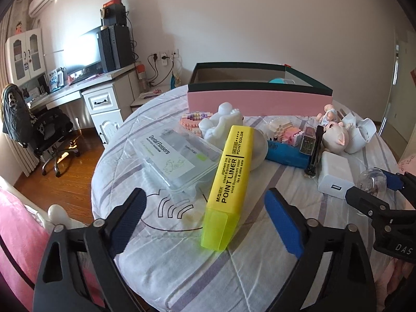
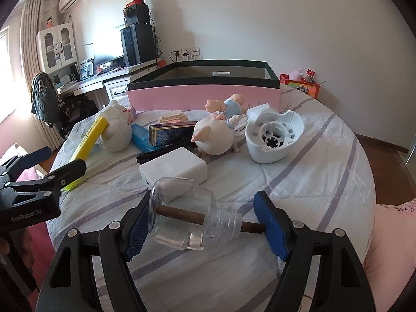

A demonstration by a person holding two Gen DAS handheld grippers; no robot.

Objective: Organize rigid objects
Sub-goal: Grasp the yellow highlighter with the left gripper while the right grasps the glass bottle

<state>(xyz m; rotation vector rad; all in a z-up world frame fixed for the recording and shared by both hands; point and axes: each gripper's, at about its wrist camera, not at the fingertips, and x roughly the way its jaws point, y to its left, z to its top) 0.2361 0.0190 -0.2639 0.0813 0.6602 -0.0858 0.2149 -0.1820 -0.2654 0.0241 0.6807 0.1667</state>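
Observation:
A yellow highlighter lies on the striped bed cover, its cap end between the fingers of my left gripper. That gripper is open, with wide gaps on both sides of the pen. A clear glass bottle with a brown stick through it lies on its side across my right gripper. Its base rests against the left pad and the stick's tip meets the right pad. The pink box with a dark rim stands open at the back. From the left wrist view my right gripper shows around the bottle.
A white charger lies just beyond the bottle. Behind it are a pig toy, a white plastic housing and a blue case. A clear floss box and white figurine flank the highlighter. A desk chair stands left.

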